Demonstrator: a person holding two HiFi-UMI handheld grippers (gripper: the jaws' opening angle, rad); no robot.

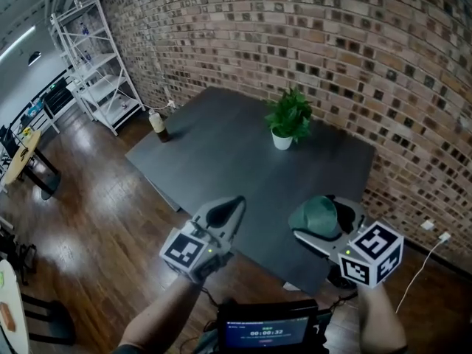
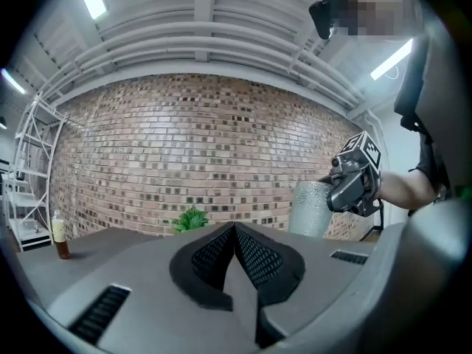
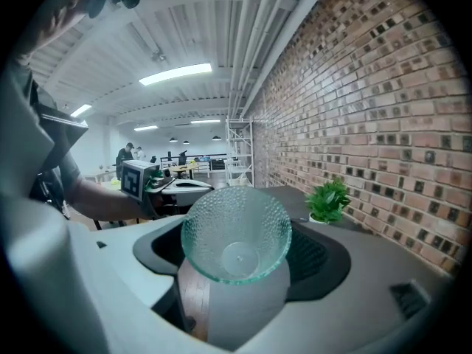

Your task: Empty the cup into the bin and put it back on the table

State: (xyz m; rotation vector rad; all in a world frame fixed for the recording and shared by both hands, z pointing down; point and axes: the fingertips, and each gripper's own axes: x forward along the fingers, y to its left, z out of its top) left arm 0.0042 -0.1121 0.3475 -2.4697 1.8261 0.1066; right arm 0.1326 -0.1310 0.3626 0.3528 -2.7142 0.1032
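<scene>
2 grippers, 1 cup (image 1: 318,214), at the table's (image 1: 221,153) near edge.
The right gripper (image 1: 328,224) grasps the glass cup by its sides, jaws wide, pointing forward and slightly down. The cup looks empty, so it is probably kept upright for setting down. The left gripper (image 1: 225,211) is held alongside, jaws clenched on nothing.

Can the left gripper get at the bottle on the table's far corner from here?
Probably, with a long reach: bare table lies between the left gripper and the bottle, and the plant stands off to the right. The gripper's jaws are together and must open first.
</scene>
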